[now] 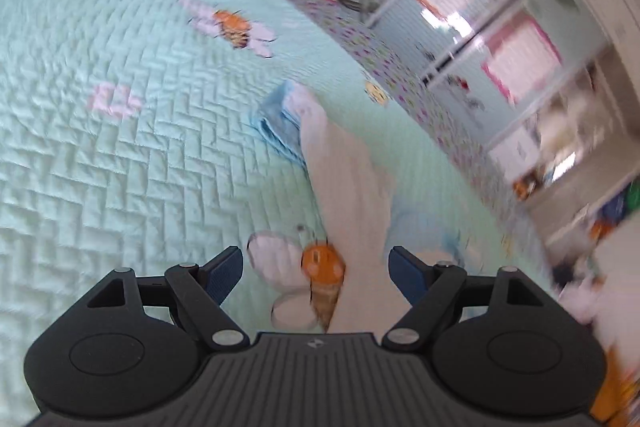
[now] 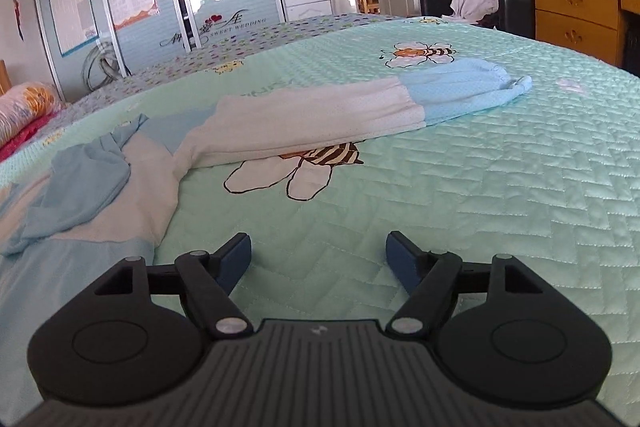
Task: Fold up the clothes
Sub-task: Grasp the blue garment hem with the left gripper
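1. Both tools stand wide with nothing between the pads: the left tool (image 1: 316, 269) hovers over a bee print, the right tool (image 2: 319, 259) over bare quilt.
2. A white and light-blue garment (image 2: 320, 115) lies on the mint quilted bed cover (image 2: 500, 187), one sleeve stretched out flat toward the far side.
3. Its body (image 2: 92, 187) lies rumpled at the right wrist view's left edge.
4. Left wrist view is blurred; the white sleeve (image 1: 348, 179) runs away from the tool.
5. Wardrobe doors (image 2: 132, 7) stand beyond the bed.
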The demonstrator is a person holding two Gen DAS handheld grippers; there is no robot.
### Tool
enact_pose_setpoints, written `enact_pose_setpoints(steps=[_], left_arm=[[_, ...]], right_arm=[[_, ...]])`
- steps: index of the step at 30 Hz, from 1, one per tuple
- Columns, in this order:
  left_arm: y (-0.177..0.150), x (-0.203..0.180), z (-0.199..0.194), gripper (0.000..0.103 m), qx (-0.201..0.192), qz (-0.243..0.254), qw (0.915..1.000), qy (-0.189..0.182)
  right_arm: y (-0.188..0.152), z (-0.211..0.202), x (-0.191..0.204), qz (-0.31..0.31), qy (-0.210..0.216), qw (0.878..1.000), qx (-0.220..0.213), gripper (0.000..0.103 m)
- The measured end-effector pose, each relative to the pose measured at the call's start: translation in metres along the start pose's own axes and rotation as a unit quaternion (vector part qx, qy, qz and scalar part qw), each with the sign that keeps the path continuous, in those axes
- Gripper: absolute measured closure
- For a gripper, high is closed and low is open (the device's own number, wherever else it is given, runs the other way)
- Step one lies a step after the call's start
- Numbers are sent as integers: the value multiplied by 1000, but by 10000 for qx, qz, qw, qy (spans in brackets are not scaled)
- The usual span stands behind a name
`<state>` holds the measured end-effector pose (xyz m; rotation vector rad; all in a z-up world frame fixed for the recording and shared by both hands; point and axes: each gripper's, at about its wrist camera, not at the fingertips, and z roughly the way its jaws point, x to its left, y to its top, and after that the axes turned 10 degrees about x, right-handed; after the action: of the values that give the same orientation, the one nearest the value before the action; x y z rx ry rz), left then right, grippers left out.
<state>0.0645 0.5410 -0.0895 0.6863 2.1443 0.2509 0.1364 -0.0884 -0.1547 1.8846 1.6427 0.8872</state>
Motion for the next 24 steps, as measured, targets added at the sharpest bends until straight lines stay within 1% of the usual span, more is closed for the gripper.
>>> enact_pose_setpoints(steps=[1,2,3,5,6,7,9,12,15,16,18,19,20,21,22,23,24], left_arm=[[12,10,11,20,53,-383,9990,-216],[22,20,22,20,133,-792,9957,-460],[31,29,34,20,209,-1195,9903,-679],[43,46,57,20,298,-1949,9760,-922],[49,54,68,20,331,-2288,9677,-1009],[54,58,76,20,313,-2473,9631,-1019],[66,58,85,20,180,-2481,9622,-1104],[85,50,96,20,97,-2221,9702,-968],[97,46,105,20,61,-2131,9728,-909],[100,45,108,24,48,-2092,9739,-878],[103,47,112,48,5,-2006,9770,-725],[104,51,117,83,55,-1954,9791,-569],[104,56,121,97,101,-1918,9803,-463],[104,62,123,96,119,-1907,9803,-511],[103,64,121,97,84,-1768,9828,-519],[108,56,114,97,-19,-1363,9903,-259],[114,42,105,97,-250,-710,9970,160]], right_arm=[[0,1,2,-52,-53,10000,16,27],[0,2,4,-93,-95,9999,30,27],[0,2,6,-129,-136,9998,44,27],[0,3,9,-188,-204,9996,68,26],[0,3,10,-220,-241,9994,81,26],[0,4,11,-252,-278,9993,93,26],[0,4,14,-321,-362,9988,116,25],[0,5,17,-394,-460,9981,138,24],[0,6,17,-408,-500,9978,146,23],[0,6,18,-416,-518,9977,149,23],[0,5,19,-424,-537,9975,154,22],[0,5,19,-428,-546,9975,156,22],[0,5,19,-427,-547,9975,157,22],[0,5,19,-425,-545,9975,158,22],[0,5,19,-423,-542,9975,159,22],[0,5,19,-421,-538,9975,158,22],[0,4,18,-419,-533,9976,158,22]])
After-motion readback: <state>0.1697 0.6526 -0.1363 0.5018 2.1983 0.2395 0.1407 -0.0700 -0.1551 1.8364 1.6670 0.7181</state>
